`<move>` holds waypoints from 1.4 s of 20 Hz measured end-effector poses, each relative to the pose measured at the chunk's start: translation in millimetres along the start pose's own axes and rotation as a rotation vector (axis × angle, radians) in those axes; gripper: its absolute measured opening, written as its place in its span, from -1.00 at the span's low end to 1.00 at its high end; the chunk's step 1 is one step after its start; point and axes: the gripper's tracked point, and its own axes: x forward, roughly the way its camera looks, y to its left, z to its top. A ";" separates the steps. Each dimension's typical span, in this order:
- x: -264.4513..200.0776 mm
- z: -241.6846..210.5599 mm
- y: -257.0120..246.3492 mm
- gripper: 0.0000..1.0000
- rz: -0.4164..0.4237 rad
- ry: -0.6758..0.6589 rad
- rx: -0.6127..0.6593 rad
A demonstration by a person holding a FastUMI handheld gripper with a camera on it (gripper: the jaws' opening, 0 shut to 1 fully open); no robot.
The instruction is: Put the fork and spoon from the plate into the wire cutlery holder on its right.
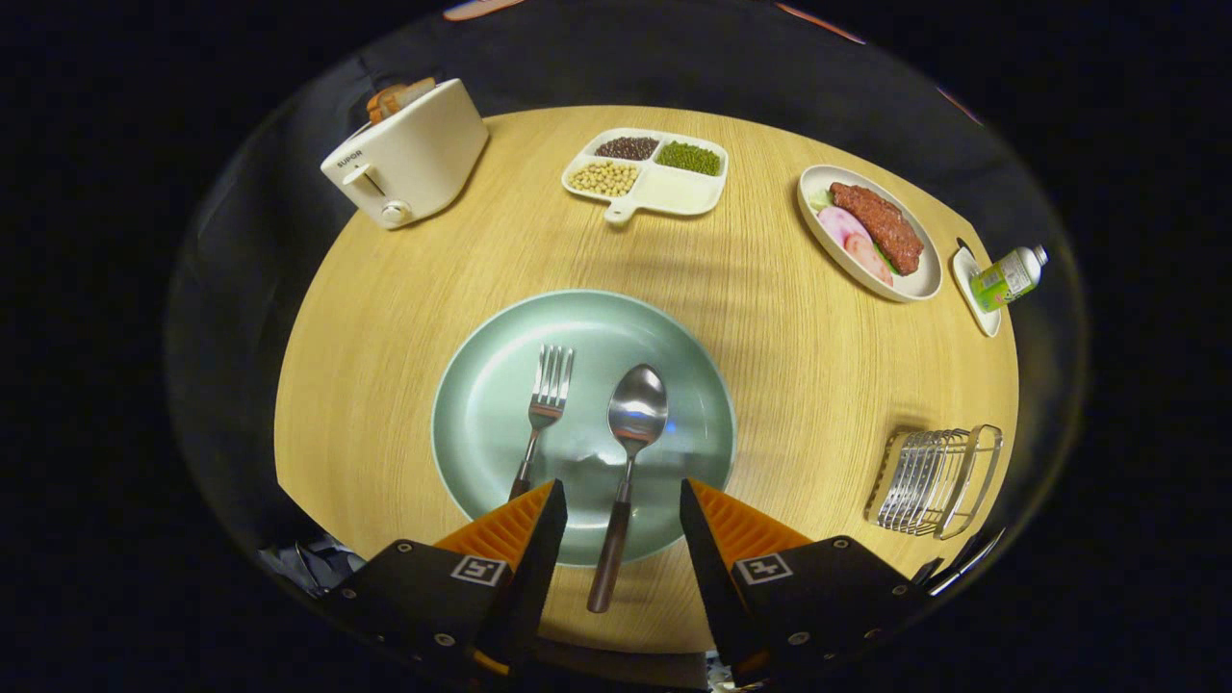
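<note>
Hand-held gripper open wide, empty, astride the spoon handle on the plate; fork just left, holder well right on the tabletop. Risk: the left finger may nudge the fork, or the thin handle may slip or pivot when pinched.

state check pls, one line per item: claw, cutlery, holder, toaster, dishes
claw: open, spoon handle between its fingers, not gripped
spoon: lying on plate, bowl up, handle past the rim
fork: lying on plate, left of spoon
plate: holds both utensils
wire cutlery holder: right of plate, no cutlery in it
toaster: bread in slot
divided tray: three sections filled, one bare
bottle: lying on small dish, capped
</note>
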 end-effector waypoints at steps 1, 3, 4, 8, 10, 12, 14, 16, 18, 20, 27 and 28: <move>5.7 -3.9 -0.7 0.36 -0.009 0.027 0.011; 13.6 -7.6 -0.1 0.24 -0.010 0.062 0.031; 16.5 -8.2 2.2 0.20 0.000 0.069 0.044; 31.6 -20.9 -2.7 -0.24 -0.027 0.128 0.094; 34.9 -27.5 -0.7 -0.44 -0.020 0.153 0.132; 38.3 -30.4 1.5 -0.57 -0.014 0.155 0.153; 39.0 -27.4 3.6 -0.71 -0.004 0.138 0.159; 37.2 -24.1 5.7 -0.85 0.020 0.119 0.142; 33.6 -20.6 7.6 -0.89 0.038 0.092 0.149; 25.2 -13.5 7.0 -0.89 0.055 0.050 0.150; -22.5 4.6 -17.2 -0.89 0.086 -0.079 0.202; -32.8 7.6 -25.1 -0.89 0.084 -0.104 0.211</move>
